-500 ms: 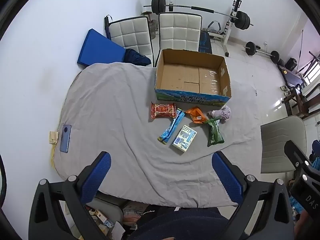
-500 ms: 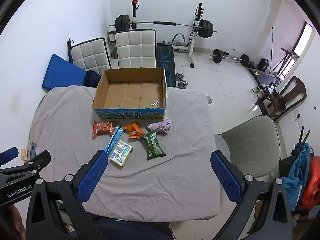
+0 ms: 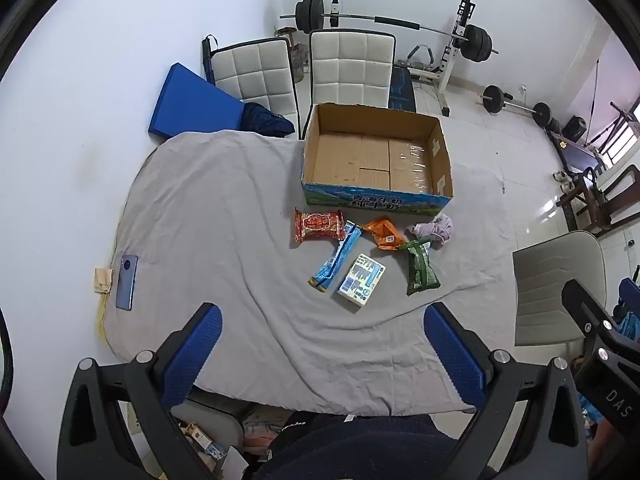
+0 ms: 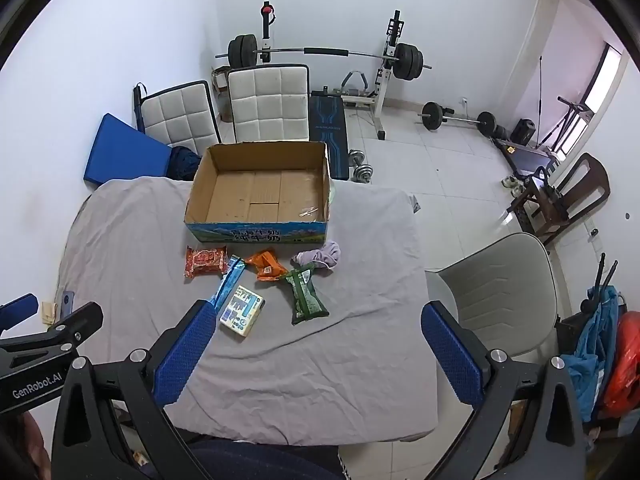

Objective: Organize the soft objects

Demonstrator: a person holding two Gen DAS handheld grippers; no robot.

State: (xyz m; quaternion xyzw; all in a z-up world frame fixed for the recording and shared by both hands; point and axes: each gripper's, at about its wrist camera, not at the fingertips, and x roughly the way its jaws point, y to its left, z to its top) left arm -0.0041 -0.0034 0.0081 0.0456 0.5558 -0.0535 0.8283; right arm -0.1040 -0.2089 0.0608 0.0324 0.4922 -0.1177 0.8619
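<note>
Cardboard box (image 3: 376, 160) sits open at frame centre on the grey sheet (image 3: 208, 216), snack packets just below it, the blue packet (image 3: 335, 257) running lower left to upper right. Left gripper (image 3: 322, 354) and right gripper (image 4: 316, 350) hover spread and empty; only the right view shows dumbbells (image 4: 360, 166).

Both wrist cameras look down and forward from well above the table's (image 3: 224, 240) near edge. The left sits further left; both share the cardboard box (image 3: 376, 196) (image 4: 258, 232) and packets.
</note>
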